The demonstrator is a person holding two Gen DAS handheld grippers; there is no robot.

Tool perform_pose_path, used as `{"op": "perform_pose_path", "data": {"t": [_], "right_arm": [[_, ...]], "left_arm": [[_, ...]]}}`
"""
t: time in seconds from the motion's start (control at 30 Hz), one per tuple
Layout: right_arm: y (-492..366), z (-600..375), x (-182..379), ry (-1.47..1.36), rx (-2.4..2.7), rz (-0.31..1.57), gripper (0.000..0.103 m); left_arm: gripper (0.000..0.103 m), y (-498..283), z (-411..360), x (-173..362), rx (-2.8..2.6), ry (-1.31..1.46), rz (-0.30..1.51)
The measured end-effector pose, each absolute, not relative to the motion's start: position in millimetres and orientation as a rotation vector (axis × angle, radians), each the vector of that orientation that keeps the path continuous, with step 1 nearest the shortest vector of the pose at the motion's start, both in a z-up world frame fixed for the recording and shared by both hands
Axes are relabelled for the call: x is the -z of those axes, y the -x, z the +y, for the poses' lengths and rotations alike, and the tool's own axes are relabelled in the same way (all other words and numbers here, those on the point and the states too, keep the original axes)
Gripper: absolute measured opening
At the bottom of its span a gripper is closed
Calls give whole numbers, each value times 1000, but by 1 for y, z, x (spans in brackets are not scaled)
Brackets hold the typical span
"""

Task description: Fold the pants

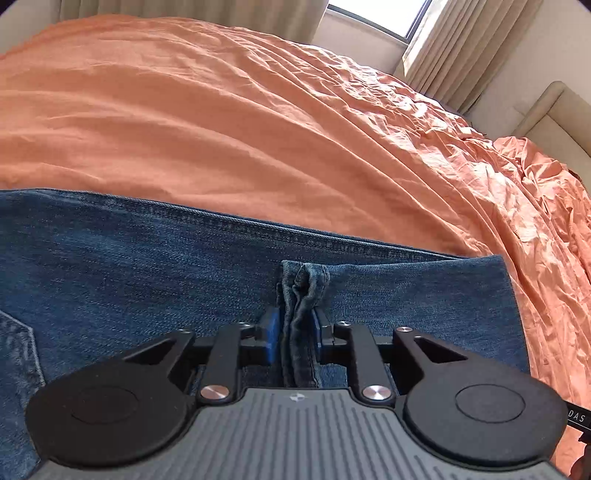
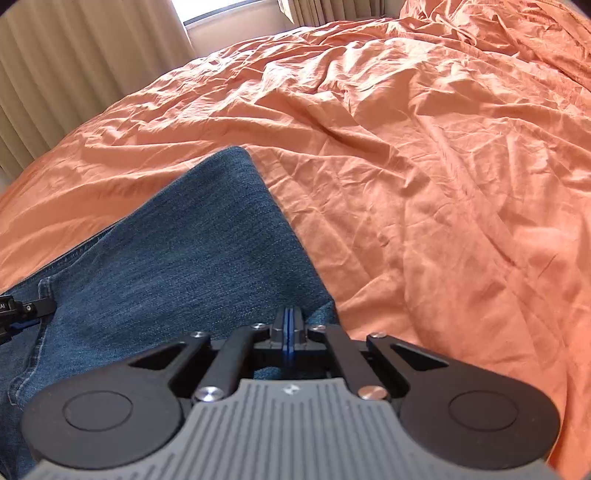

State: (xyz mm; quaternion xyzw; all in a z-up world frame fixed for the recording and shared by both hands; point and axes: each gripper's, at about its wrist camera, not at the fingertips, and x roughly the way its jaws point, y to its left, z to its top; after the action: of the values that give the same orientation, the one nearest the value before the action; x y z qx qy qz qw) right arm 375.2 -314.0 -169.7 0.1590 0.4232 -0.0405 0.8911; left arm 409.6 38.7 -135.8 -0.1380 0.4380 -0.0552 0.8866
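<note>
Blue denim pants (image 1: 147,266) lie on an orange bedsheet (image 1: 221,110). My left gripper (image 1: 297,325) is shut on a bunched fold of the pants' hem, which sticks up between the blue pads. A back pocket shows at the lower left of the left wrist view. In the right wrist view the pants (image 2: 184,240) stretch away as a folded leg panel. My right gripper (image 2: 289,328) has its pads pressed together at the edge of the denim; whether cloth is pinched between them is hidden. The left gripper shows at the left edge of that view (image 2: 22,310).
The wrinkled orange sheet (image 2: 406,166) covers the bed around the pants. Beige curtains (image 2: 74,74) and a window (image 1: 380,14) stand beyond the bed. A beige upholstered headboard or chair (image 1: 554,110) is at the far right.
</note>
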Motion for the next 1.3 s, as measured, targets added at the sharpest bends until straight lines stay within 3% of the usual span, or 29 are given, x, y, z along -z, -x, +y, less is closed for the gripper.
{"op": "perform_pose_path", "data": {"t": [0.07,0.27,0.73,1.03,1.17,1.3], "right_arm": [[-366,-302,158,-304,9,843,6],[-347,-254,138,-204,-199,765,6],[-352,-198,174,-28,-298,903,5],[-342,-200,145,-177,-414,805,7],[-330,-179,129,-141,-486,736,27],[-317,-163,119,-100,-536,691,28]], "left_arm": [[24,-392,37,124,127,267,886],[27,-340,24,106,206,230,856],[33,-327,14,145,106,207,920],[41,-290,43,91,71,292,793],[56,-268,75,63,35,352,730],[58,-248,120,47,-29,417,695]]}}
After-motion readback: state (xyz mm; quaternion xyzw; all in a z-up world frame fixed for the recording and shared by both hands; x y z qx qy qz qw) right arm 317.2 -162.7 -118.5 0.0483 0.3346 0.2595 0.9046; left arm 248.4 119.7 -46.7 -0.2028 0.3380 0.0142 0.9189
